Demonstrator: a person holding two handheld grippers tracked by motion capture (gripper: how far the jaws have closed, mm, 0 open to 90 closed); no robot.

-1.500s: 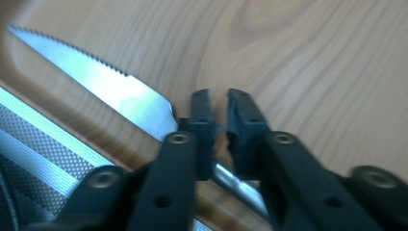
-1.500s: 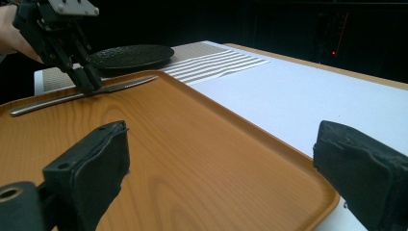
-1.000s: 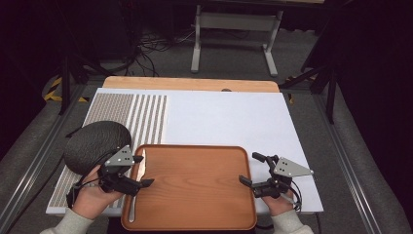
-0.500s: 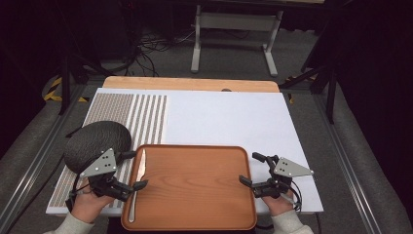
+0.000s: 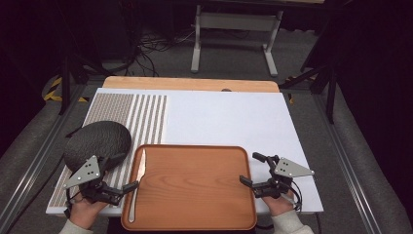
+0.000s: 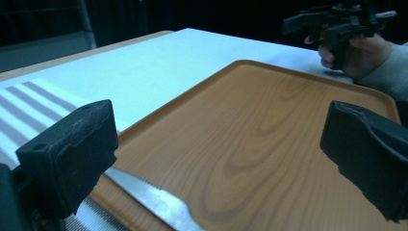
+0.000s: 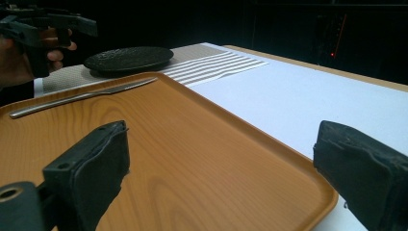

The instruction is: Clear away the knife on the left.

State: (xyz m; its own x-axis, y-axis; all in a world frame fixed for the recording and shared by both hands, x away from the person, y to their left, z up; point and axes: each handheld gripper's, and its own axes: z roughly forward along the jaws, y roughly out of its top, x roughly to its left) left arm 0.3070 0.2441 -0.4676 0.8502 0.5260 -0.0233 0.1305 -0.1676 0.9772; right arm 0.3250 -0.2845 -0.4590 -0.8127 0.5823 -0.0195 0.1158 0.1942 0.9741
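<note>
A table knife (image 5: 138,183) lies along the left side of the wooden tray (image 5: 195,185), blade pointing away from me. My left gripper (image 5: 124,172) hovers just left of it over the tray's rim. Its jaws have just been opening and stand wide apart with nothing between them. In the left gripper view (image 6: 221,125) the serrated blade (image 6: 149,197) lies on the tray (image 6: 250,125) below the left jaw. My right gripper (image 5: 252,168) rests at the tray's right edge, open and empty (image 7: 226,149). In its view the knife (image 7: 82,96) lies across the tray (image 7: 183,154).
A dark round plate (image 5: 97,141) sits on a striped placemat (image 5: 146,117) left of the tray, also seen as the plate (image 7: 129,58) in the right gripper view. The white board (image 5: 229,117) stretches beyond the tray. A metal stand (image 5: 234,29) is on the floor behind.
My left gripper has drawn back to the left and lower, off the knife, and its jaws have spread. The knife now lies free on the tray. The right gripper has stayed put.
</note>
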